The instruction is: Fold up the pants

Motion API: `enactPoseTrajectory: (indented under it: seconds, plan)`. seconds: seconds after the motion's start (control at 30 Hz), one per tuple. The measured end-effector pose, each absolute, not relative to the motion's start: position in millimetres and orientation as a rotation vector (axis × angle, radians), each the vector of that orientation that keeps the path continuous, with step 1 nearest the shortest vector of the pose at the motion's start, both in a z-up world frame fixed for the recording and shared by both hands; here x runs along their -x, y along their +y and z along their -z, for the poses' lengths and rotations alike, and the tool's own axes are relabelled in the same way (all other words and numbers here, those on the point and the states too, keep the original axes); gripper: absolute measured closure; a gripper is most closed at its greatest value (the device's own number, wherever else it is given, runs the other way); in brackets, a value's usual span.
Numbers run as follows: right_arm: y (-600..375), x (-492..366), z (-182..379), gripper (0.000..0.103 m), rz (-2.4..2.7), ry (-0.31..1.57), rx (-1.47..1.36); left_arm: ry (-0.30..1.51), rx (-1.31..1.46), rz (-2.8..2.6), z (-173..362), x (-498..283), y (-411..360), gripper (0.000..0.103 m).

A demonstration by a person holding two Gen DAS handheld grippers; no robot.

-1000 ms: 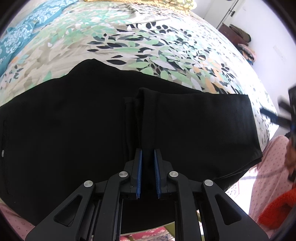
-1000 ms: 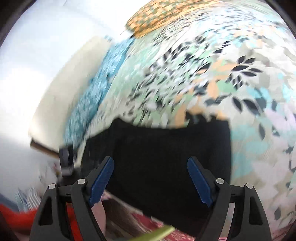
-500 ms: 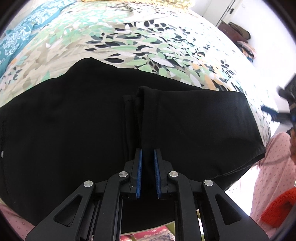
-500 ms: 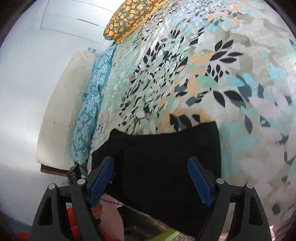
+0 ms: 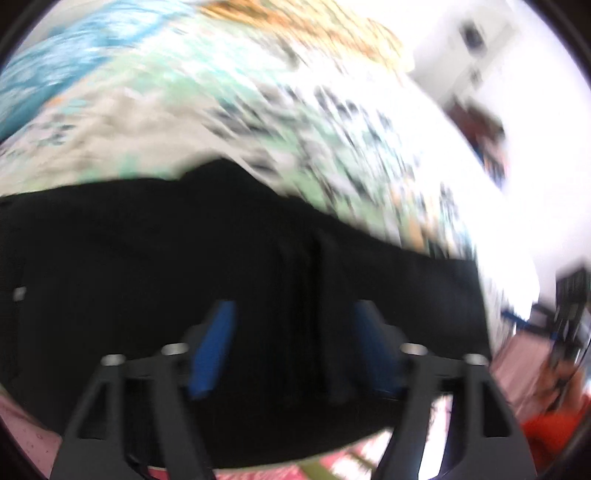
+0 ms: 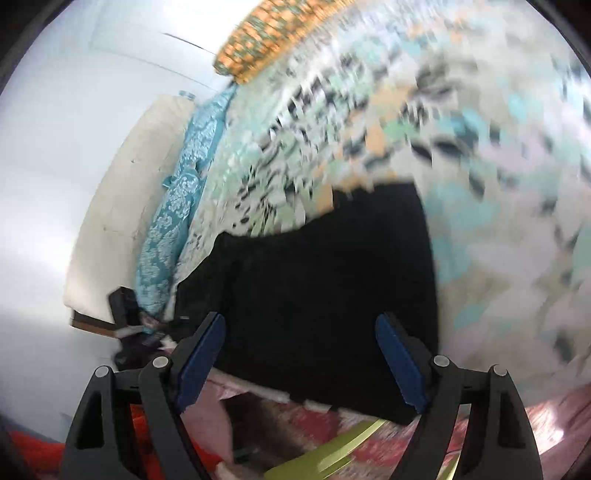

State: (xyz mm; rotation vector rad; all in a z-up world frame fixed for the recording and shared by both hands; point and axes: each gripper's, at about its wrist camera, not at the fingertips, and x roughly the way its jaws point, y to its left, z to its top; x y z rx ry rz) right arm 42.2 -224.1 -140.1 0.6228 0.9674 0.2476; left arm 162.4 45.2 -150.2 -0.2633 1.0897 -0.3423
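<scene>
Pants (image 5: 258,280) on bedspread (image 5: 229,122), near edge

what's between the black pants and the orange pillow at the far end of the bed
Only leaf-print bedspread: the right wrist view shows it bare between the black pants and the orange pillow.

The black pants (image 5: 184,258) are matt cloth with no sheen, lying on a leaf-printed bedspread (image 5: 229,122) of smooth woven fabric. The left gripper (image 5: 291,343) and right gripper (image 6: 303,354) look like matt black moulded plastic, with blue pads (image 6: 201,354) of a rubbery finish and small shiny metal rivets (image 6: 159,362). An orange patterned cloth pillow (image 6: 269,33) looks soft.
</scene>
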Motion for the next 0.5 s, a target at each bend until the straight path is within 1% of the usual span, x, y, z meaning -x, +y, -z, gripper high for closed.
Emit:
enactPoseTrajectory:
  seconds: [0.13,0.23,0.37,0.43,0.5]
  plan:
    - [-204.1,-43.7,126.6,0.019,-0.195,0.952,-0.381,1.099,0.364,0.239,155.2,-168.0,79.9,0.023]
    - [-193.1,-48.2,128.7,0.019,-0.217,0.97,-0.317,1.142,0.371,0.184,167.4,-169.9,84.2,0.023]
    - [-177.6,-53.7,137.8,0.019,-0.267,0.996,-0.267,1.153,0.274,0.163,172.3,-169.9,70.1,0.021]
    - [-170.7,-56.5,144.2,0.019,-0.277,1.019,-0.255,1.15,0.206,0.142,174.2,-169.8,63.5,0.019]
    - [-166.7,-57.2,148.8,0.019,-0.278,1.034,-0.246,1.147,0.19,0.13,174.9,-169.6,65.5,0.019]
